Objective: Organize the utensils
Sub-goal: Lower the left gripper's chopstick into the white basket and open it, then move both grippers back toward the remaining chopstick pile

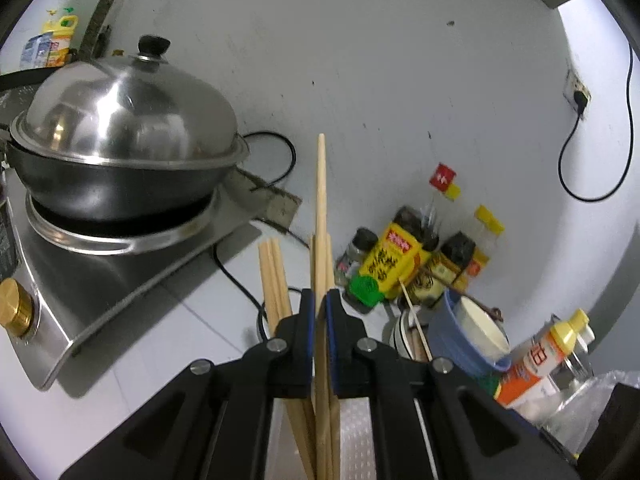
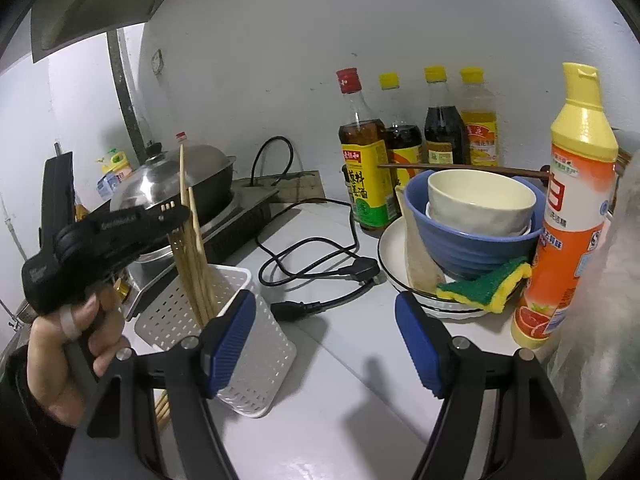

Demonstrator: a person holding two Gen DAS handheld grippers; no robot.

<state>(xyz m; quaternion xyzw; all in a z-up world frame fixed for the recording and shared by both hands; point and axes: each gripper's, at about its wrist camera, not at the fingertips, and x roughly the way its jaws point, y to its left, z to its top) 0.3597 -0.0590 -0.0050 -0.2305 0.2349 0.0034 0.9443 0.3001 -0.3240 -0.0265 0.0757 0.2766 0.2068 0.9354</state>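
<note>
My left gripper (image 1: pixel 320 308) is shut on a bundle of wooden chopsticks (image 1: pixel 321 216) that stand up between its blue pads. Their lower ends reach down into a white perforated holder (image 1: pixel 354 436). Two more chopsticks (image 1: pixel 274 280) lean just left of the fingers. In the right wrist view a hand holds the left gripper (image 2: pixel 178 216) above the holder (image 2: pixel 256 364), with the chopsticks (image 2: pixel 192 248) slanting into it. My right gripper (image 2: pixel 324 340) is open over the counter; its left finger (image 2: pixel 228 332) is close to the holder's near corner, and nothing is between the pads.
A wok with a steel lid (image 1: pixel 124 108) sits on a stove at the left. Sauce bottles (image 2: pixel 364 160) line the wall. A plate (image 2: pixel 390 256) bears stacked bowls (image 2: pixel 476 232), a sponge (image 2: pixel 484 284) and dark chopsticks. An orange detergent bottle (image 2: pixel 568 208) stands right. A black cable (image 2: pixel 320 268) lies on the counter.
</note>
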